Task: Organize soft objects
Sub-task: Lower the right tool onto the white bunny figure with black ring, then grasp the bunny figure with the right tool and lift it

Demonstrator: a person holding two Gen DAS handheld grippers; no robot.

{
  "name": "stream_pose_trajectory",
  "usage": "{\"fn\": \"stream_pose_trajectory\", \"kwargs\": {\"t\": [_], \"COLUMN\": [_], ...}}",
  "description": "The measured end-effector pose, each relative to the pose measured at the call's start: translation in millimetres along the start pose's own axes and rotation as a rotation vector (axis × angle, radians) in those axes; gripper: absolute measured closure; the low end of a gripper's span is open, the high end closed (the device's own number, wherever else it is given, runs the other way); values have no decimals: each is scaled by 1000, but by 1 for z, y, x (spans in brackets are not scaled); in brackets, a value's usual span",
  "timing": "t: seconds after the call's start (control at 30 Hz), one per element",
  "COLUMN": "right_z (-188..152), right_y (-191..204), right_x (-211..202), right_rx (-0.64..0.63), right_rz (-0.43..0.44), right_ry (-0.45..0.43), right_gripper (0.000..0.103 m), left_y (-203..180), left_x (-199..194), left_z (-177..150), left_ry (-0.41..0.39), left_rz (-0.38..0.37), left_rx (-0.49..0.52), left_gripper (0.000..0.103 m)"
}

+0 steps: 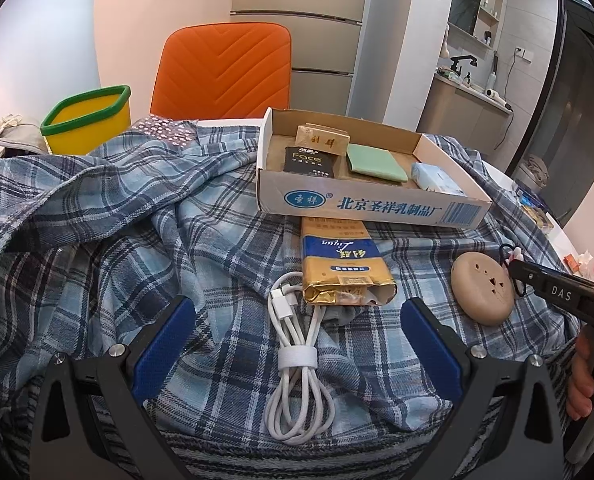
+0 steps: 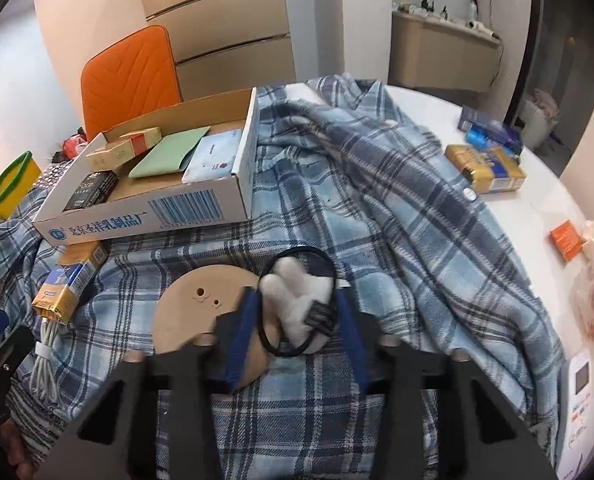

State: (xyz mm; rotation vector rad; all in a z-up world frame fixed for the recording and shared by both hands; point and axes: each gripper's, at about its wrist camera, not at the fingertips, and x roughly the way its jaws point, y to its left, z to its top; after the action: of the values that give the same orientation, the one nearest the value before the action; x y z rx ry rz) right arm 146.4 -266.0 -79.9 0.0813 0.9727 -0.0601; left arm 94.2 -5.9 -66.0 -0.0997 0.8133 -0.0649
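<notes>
Right wrist view shows the right gripper (image 2: 297, 312) with its blue pads closed against a white plush charm (image 2: 297, 296) on a black elastic loop (image 2: 293, 350), which lies on the plaid shirt (image 2: 377, 184) beside a tan disc (image 2: 201, 312); the pinch takes the soft part, likely to lift it toward the cardboard tray (image 2: 201, 208), where flat items already sit; the left gripper (image 1: 297, 324) hangs open above a white cable (image 1: 297, 356), holding nothing, seemingly waiting its turn.
</notes>
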Motion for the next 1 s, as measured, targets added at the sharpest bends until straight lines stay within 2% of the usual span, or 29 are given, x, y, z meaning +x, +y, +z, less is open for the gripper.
{"fn": "stream_pose_trajectory", "kwargs": {"t": [0.03, 0.1, 0.27, 0.57, 0.8, 1.0], "right_z": [0, -1, -2, -3, -2, -1], "right_y": [1, 1, 1, 29, 46, 63], "right_x": [0, -2, -18, -76, -107, -112], "right_rx": [-3, 0, -9, -149, -182, -206], "right_rz": [3, -2, 31, 83, 177, 188], "right_ry": [-1, -10, -85, -304, -369, -389], "right_gripper": [76, 86, 87, 87, 87, 87], "left_y": [0, -1, -1, -3, -3, -4], "left_x": [0, -1, -4, -7, -9, -13], "left_z": [0, 0, 0, 0, 0, 1], "left_ry": [-2, -7, -18, -28, -32, -51], "left_rz": [1, 4, 9, 15, 17, 23], "left_rx": [2, 6, 11, 12, 12, 16], "left_gripper": [1, 1, 1, 1, 1, 1]}}
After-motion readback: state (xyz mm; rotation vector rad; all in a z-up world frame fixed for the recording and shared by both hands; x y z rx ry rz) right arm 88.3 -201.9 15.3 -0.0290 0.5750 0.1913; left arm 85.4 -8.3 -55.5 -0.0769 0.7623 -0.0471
